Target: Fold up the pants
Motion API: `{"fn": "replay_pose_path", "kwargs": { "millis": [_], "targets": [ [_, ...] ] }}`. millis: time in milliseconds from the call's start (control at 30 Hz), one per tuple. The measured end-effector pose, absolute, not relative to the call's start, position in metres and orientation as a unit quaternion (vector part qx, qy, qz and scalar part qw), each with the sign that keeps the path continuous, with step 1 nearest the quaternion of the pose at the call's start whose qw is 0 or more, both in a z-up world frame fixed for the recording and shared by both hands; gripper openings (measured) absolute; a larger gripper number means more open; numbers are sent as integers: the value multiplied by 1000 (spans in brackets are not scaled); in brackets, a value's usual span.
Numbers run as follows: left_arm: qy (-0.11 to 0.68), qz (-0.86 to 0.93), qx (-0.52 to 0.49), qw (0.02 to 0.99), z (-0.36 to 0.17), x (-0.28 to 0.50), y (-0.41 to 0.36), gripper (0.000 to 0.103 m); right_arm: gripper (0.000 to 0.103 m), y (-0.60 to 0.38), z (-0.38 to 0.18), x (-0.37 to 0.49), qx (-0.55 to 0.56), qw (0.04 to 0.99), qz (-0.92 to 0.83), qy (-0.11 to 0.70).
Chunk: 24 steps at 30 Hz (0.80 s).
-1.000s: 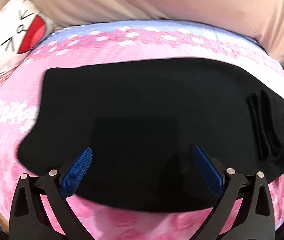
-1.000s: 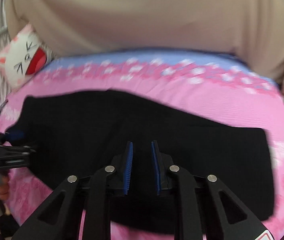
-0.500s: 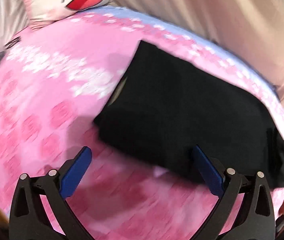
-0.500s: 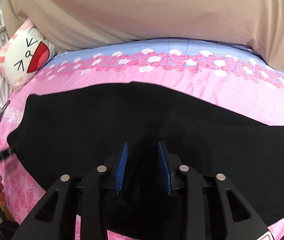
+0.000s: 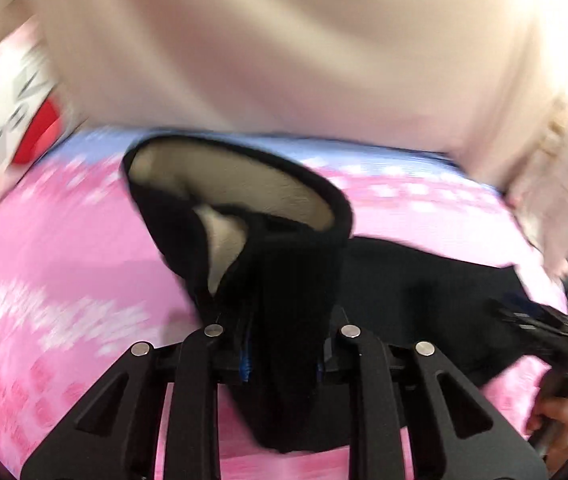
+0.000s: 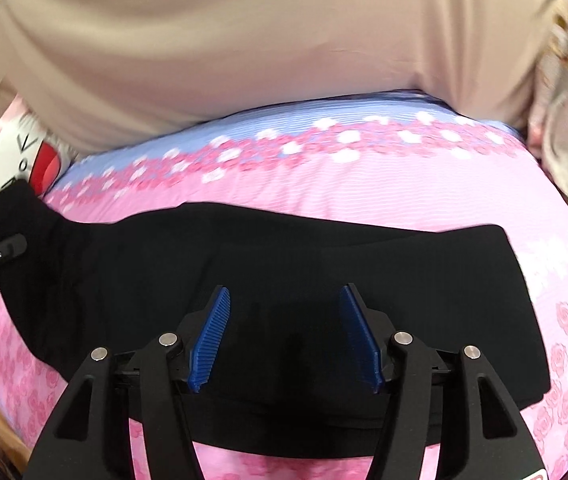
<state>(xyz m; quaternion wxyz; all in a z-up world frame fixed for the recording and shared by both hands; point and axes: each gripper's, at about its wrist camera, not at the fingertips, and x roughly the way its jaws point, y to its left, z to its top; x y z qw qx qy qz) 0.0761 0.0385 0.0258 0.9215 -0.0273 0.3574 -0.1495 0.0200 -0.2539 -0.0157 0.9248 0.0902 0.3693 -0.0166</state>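
Note:
Black pants (image 6: 323,264) lie across a pink flowered bed (image 6: 403,184). My left gripper (image 5: 282,356) is shut on the left end of the pants (image 5: 291,280) and holds it lifted, so the pale inner lining (image 5: 236,184) shows. The rest of the pants lies flat to the right. My right gripper (image 6: 284,336) is open, its blue pads (image 6: 210,340) low over the middle of the pants near the front edge. The left gripper's tip (image 6: 4,248) shows at the far left of the right wrist view, at the raised end.
A white cat-face pillow (image 6: 16,160) lies at the back left of the bed. A beige curtain (image 6: 264,40) hangs behind the bed. The right gripper (image 5: 543,328) and the hand holding it show at the right edge of the left wrist view.
My left gripper has shut on the left end of the pants and lifted it. My right gripper has opened from nearly shut to wide open over the middle.

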Motion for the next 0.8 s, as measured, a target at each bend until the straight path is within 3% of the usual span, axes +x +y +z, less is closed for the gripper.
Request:
{"fn": "replay_pose_path", "kwargs": {
  "millis": [67,100,133,267,333,400,500,633,800],
  "targets": [
    [374,-209,-14,903,21,76,-5,45,57,-266,-20,18,108,922,-16,372],
    [404,-244,-11,882,10,79,-31,81,57,-270,-22,16,115,919,-15,376],
    [422,-249,-9,872,2,78,-45,97,57,-275,-24,15,122,917,-14,380],
    [418,-234,15,878,-6,66,-69,95,57,-298,-29,4,130,914,-30,384],
    [388,-227,20,893,13,55,-57,96,58,-305,-27,1,141,913,-26,381],
    [363,-204,28,908,29,41,-41,97,67,-305,-24,3,160,911,0,379],
    [343,-126,56,929,41,38,-8,98,68,-282,-22,16,181,903,75,383],
    [357,-40,71,931,29,54,28,98,75,-231,-29,45,181,878,164,411],
    [375,-14,59,925,14,58,58,98,79,-187,-42,67,160,867,149,447]
  ]
}}
